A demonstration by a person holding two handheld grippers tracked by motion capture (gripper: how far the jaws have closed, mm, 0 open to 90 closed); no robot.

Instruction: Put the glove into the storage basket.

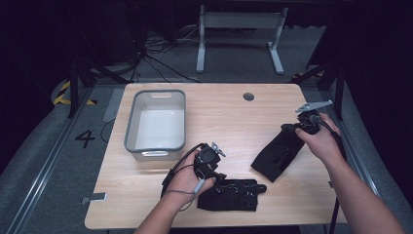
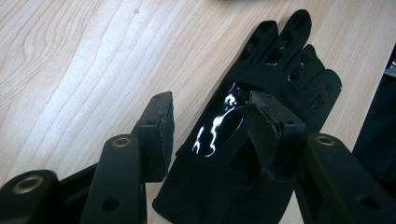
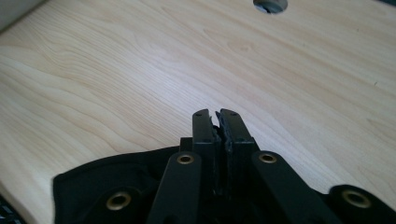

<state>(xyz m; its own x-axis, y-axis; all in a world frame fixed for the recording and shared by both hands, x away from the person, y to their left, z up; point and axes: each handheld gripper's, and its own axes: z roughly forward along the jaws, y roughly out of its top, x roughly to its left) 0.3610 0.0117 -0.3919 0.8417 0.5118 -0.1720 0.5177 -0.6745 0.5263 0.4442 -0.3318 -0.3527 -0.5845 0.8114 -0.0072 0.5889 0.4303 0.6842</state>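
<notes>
A black glove [image 1: 234, 195] lies flat near the table's front edge, fingers to the right. My left gripper [image 1: 219, 178] is down at its cuff end. In the left gripper view the jaws stand apart over this glove [image 2: 289, 60], one beside its edge and one on its back, so my left gripper [image 2: 212, 107] is open. A second black glove [image 1: 275, 156] hangs slanted at the right, one end up off the wood. My right gripper [image 1: 288, 127] is shut on that raised end. The right gripper view has the jaws of my right gripper [image 3: 215, 114] pressed together on thin black fabric of the glove [image 3: 102, 182].
A grey plastic bin [image 1: 130, 122] stands at the back left of the wooden table [image 1: 219, 112]. A round cable hole [image 1: 248, 96] sits near the far edge. Bare wood lies between the bin and the right hand. The second glove's edge [image 2: 378, 130] borders the left gripper view.
</notes>
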